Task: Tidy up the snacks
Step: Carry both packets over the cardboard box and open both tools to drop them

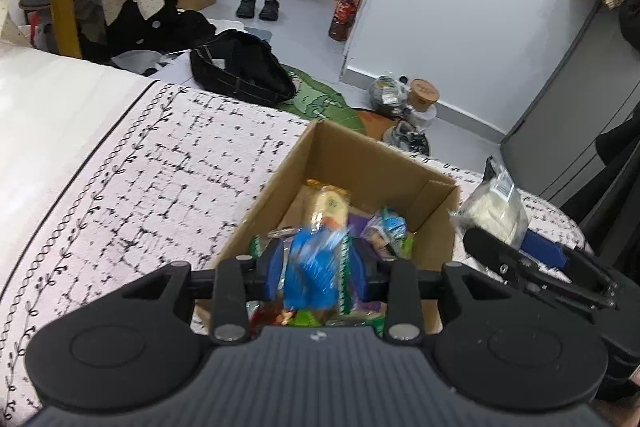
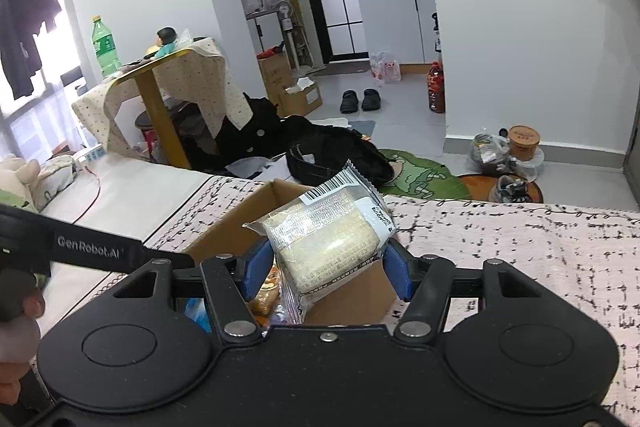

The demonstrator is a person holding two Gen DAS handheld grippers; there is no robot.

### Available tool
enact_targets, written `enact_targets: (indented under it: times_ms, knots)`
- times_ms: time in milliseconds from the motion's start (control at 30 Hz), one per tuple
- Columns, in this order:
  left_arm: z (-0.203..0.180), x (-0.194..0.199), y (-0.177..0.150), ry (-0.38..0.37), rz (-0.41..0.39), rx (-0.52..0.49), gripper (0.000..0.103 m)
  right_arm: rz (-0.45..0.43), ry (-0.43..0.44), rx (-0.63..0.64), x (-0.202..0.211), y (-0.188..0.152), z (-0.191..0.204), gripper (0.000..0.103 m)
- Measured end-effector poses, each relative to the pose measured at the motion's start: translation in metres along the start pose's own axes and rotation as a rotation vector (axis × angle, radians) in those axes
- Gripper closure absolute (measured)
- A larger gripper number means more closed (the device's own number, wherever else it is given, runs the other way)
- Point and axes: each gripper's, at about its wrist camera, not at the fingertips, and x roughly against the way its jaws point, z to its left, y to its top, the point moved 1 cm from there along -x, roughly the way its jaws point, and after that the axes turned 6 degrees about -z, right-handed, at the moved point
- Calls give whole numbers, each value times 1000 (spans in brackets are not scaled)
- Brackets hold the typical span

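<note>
Setting: a cardboard box [image 1: 376,163] is seen standing open on a bed covered by a pale patterned blanket [image 1: 152,163]; a cluttered room floor lies beyond.

Left gripper [image 1: 316,267]: clamped on a blue snack packet [image 1: 312,267], which is pinched between the blue pads and held over the open box. The packet is blurred, so its print cannot be read.

Right gripper [image 2: 326,263]: clamped on a clear-wrapped bread pack [image 2: 326,239], pale and block-shaped, with a barcode label at its far end. It is held just beside the box on the near right, above the box's near edge.

Box contents: a yellow-wrapped roll [image 1: 330,205] and several small green and blue packets [image 1: 390,227] are seen lying loose on the bottom; room remains along the far wall.

Handling of the bread pack: judged light, soft and easily crushed; its film looks slick and crinkly. It is best held across the broad sides of the loaf, as now, with gentle pressure, not by the sealed end flap.

Handling of the blue packet: judged light and thin, with slippery foil; a grip across its middle is advised.

Step in hand: both snacks appear ready to be lowered into the box.
</note>
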Motion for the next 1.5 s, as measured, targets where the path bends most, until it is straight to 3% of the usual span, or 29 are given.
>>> enact_targets:
  times_ms: [167,300,467,1100,1367,1500]
  knots:
    - [8,0,-3,32,23,24,51,1,30,15,0,-1,6,38]
    - [11,3,-1,44,12,27,45,-22,9,2,7,2,1,25]
    - [8,4,1,50,4,23,33,-36,-23,-33,15,2,-11,20]
    - [-22,10,-15,64,21,-38,23,-53,-66,-126,51,-11,-40,4]
    - [-41,20,-23,65,-10,-95,8,-65,-90,-177,75,-13,-54,0]
    - [-47,29,-29,52,-19,-102,6,-68,-106,-209,88,-12,-58,0]
